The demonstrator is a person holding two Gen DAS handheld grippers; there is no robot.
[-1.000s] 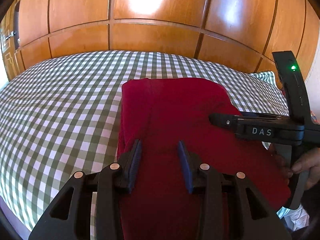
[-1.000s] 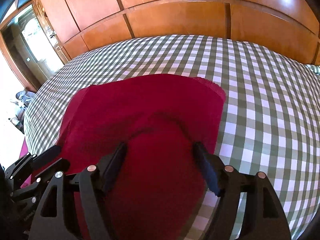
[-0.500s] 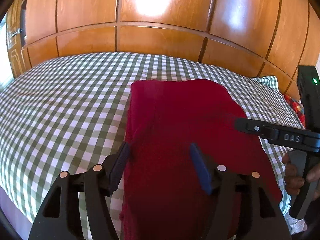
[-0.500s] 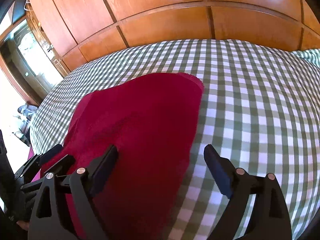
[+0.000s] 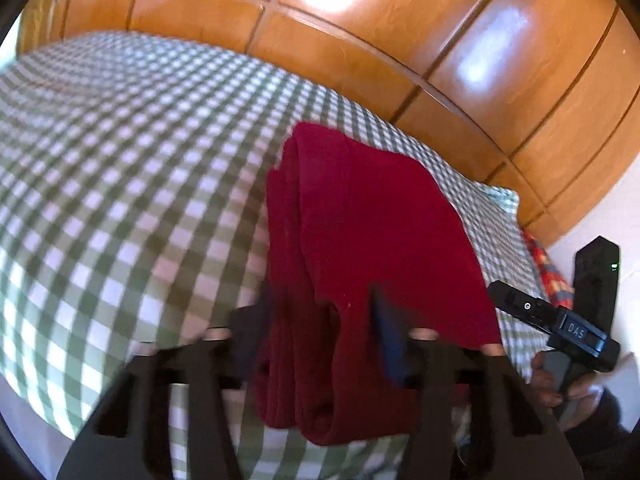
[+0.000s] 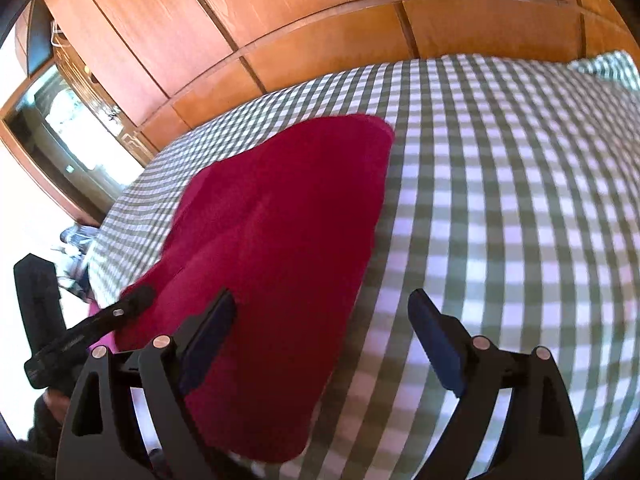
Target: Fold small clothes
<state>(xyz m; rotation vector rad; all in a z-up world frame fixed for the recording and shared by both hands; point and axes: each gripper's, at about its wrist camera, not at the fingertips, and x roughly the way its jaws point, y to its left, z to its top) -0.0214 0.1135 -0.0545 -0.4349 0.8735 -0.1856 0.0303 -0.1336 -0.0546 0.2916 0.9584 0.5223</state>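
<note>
A folded dark red garment lies on the green-and-white checked bed. It also shows in the right wrist view. My left gripper is open, its jaws wide on either side of the garment's near left fold, low over it; this view is blurred. My right gripper is open and empty, over the garment's near right edge. Each gripper appears in the other's view: the right one, the left one.
A wooden panelled wardrobe runs behind the bed. A checked pillow lies at the far right. A red patterned cloth sits by the bed's right side. The bed's near edge is just below the grippers.
Both grippers have opened wider and pulled back toward the near edge of the bed. The left view has tilted and swung left. The garment lies still.
</note>
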